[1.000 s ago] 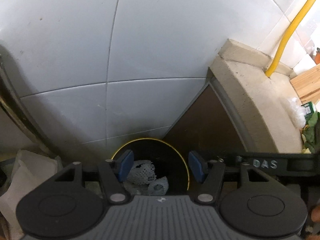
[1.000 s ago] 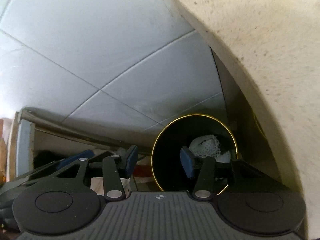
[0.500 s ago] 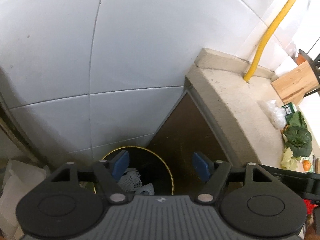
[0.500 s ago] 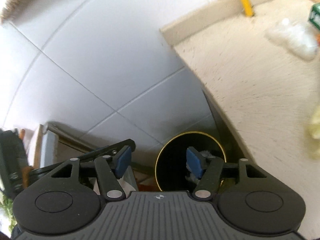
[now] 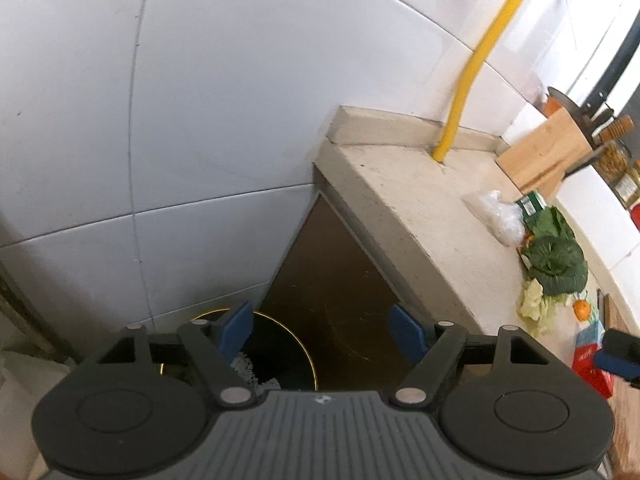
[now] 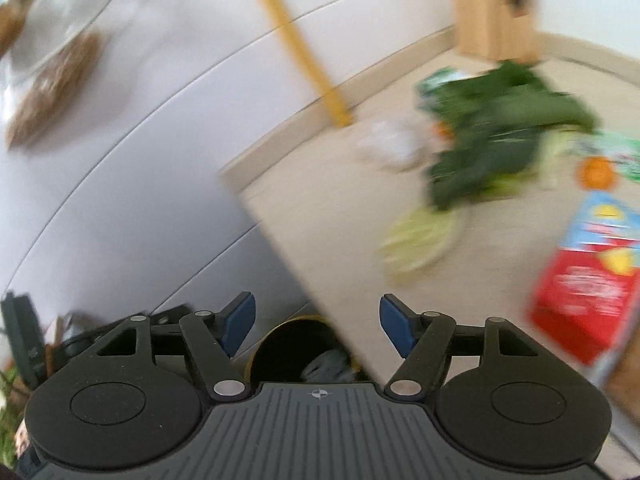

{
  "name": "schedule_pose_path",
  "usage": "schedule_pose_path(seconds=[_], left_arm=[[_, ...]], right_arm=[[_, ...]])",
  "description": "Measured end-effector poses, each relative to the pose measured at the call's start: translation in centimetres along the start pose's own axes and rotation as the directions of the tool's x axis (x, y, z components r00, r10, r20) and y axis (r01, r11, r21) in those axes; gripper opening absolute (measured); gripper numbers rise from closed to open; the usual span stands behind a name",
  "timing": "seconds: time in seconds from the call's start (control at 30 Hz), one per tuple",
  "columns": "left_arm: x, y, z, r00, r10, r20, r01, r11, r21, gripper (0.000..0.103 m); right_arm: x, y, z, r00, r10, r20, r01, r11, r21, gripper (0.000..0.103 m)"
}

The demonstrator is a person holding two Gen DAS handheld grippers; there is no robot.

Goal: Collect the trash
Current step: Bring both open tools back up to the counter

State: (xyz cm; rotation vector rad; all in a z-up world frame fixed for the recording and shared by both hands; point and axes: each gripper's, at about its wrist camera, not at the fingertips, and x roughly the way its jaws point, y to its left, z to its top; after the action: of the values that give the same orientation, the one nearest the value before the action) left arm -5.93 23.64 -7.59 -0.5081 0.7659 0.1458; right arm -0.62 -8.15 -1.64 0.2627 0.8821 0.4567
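Two grippers, both empty. Left gripper (image 5: 322, 330): jaws opening, two blue pads wide apart, nothing between them. Right gripper (image 6: 316, 322): jaws opening also, two blue pads apart, nothing held.

Nearest and lowest, one black trash bin (image 5: 280, 344) with a thin gold rim, on the floor below the left gripper, beside the dark brown cabinet side (image 5: 340, 280). Inside the bin, white netted foam pieces (image 5: 248, 364) (how many, cannot tell, partly hidden by the gripper). Same bin seen in the right wrist view (image 6: 296, 344), under the counter edge, with something pale inside.

Above the bin, one beige stone counter (image 5: 400, 200) against a white tiled wall (image 5: 160, 120). On the counter, from the near end to the far end:
- one red carton (image 5: 592, 364), seen large and blurred in the right view (image 6: 584, 284);
- one small orange fruit (image 5: 582, 308);
- one pale cabbage leaf (image 5: 532, 308);
- one bunch of dark green leaves (image 5: 554, 256);
- one small green packet (image 5: 530, 204);
- one crumpled clear plastic bag (image 5: 496, 212).

Behind these, one wooden cutting board (image 5: 544, 152) leaning at the wall, and one yellow pipe (image 5: 476, 64) rising from the back of the counter up the wall.

Right wrist view strongly blurred, small details not readable there.
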Motion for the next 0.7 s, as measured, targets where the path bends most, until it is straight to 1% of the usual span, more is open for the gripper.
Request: schedule_pose_path(seconds=[0.1, 0.2, 0.33, 0.4, 0.47, 0.6, 0.7], left_arm=[[-0.1, -0.5, -0.2, 1.000, -0.005, 0.007, 0.005, 0.999, 0.038, 0.070], [-0.2, -1.1, -0.4, 1.000, -0.005, 0.019, 0.004, 0.997, 0.081, 0.070], [-0.2, -2.2, -1.0, 0.999, -0.030, 0.012, 0.028, 0.992, 0.121, 0.070], [-0.4, -3.5, -1.1, 0.998, -0.058, 0.009, 0.056, 0.989, 0.139, 0.070], [-0.6, -5.3, -1.0, 0.995, -0.103, 0.012, 0.100, 0.982, 0.162, 0.070], [-0.5, -9.9, 0.1, 0.980, -0.197, 0.023, 0.185, 0.952, 0.245, 0.071], [0.2, -12.8, 0.6, 0.970, -0.243, 0.015, 0.228, 0.929, 0.290, 0.074]], right_arm=[[-1.7, -2.2, 0.1, 0.998, -0.046, 0.042, 0.045, 0.998, 0.032, 0.075], [-2.6, -4.0, 0.6, 0.993, -0.094, 0.072, 0.091, 0.995, 0.040, 0.076], [-3.7, -6.1, 1.3, 0.985, -0.145, 0.097, 0.141, 0.989, 0.042, 0.076], [-4.1, -6.9, 1.6, 0.979, -0.174, 0.104, 0.172, 0.985, 0.033, 0.077], [-4.4, -7.9, 1.9, 0.973, -0.203, 0.107, 0.202, 0.979, 0.024, 0.080], [-4.2, -9.6, 2.5, 0.973, -0.215, 0.078, 0.212, 0.976, 0.041, 0.080], [-3.9, -10.6, 2.8, 0.970, -0.233, 0.063, 0.230, 0.972, 0.053, 0.080]])
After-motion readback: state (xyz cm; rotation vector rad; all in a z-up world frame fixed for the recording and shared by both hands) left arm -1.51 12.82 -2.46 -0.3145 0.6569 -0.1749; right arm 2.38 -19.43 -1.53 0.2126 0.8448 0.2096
